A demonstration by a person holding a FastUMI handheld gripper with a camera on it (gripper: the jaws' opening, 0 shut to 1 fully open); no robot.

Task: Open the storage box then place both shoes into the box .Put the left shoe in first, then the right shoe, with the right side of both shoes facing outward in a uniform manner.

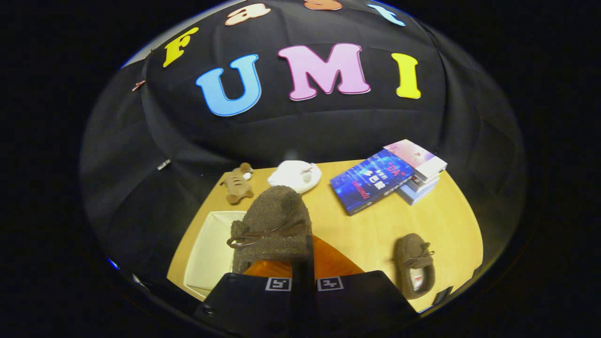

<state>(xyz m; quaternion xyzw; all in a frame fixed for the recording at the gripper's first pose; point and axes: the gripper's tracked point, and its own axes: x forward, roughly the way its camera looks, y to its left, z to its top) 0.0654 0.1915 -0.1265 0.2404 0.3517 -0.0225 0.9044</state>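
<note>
1. Holding one brown shoe [274,225] in my tool [303,263], fingers closed on it, toe pointing away from me.
2. I see the open white storage box [209,253] just below-left of the tool.
3. I judge a short leftward lowering comes next; second shoe [414,265] waits on the bench [375,225], right.

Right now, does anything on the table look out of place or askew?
Only the blue book: it leans tilted against the book stack instead of lying flat. The hand-held gripper is shut on one brown shoe above the white box; the other shoe lies intact on the table.
</note>
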